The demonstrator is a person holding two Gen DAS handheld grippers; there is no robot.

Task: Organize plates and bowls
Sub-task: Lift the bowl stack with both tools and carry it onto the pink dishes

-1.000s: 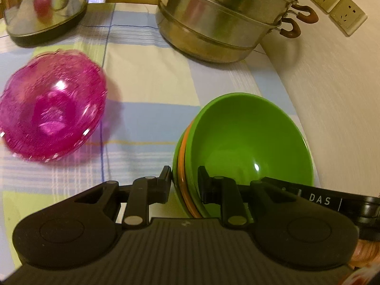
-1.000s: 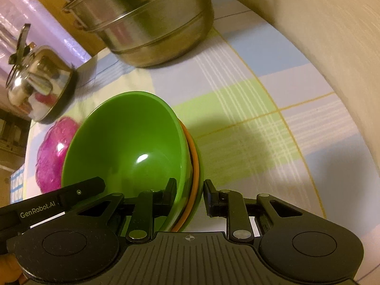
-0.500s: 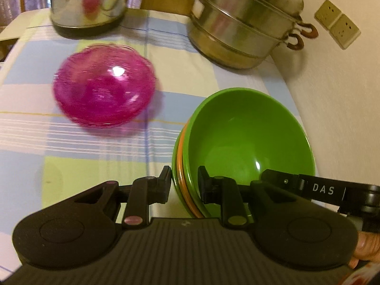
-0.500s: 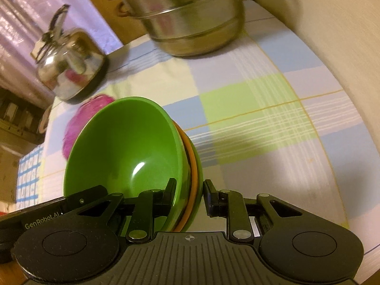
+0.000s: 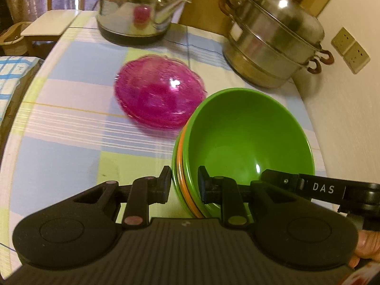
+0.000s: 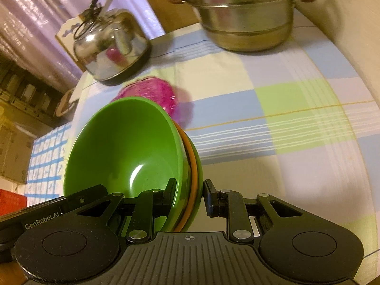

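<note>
A nested stack of bowls [image 5: 247, 140], green on top with an orange one and another green beneath, hangs above the checked tablecloth. My left gripper [image 5: 184, 185] is shut on the stack's left rim, one finger inside, one outside. My right gripper [image 6: 190, 194] is shut on the opposite rim of the same bowl stack [image 6: 128, 147]. A translucent pink bowl [image 5: 159, 92] sits on the cloth just beyond and left of the stack; in the right wrist view the pink bowl [image 6: 159, 92] peeks out behind the green rim.
A shiny steel kettle [image 5: 140, 7] stands at the table's far left, a tiered steel steamer pot [image 5: 273, 40] at the far right by the wall with sockets [image 5: 350, 49]. A chair [image 5: 49, 23] is past the table edge. A person's thumb [image 5: 365, 244] shows bottom right.
Both grippers have drawn back and up with the bowl stack held between them. The pink bowl, kettle and steamer have slid from close and left toward the middle and far part of the views.
</note>
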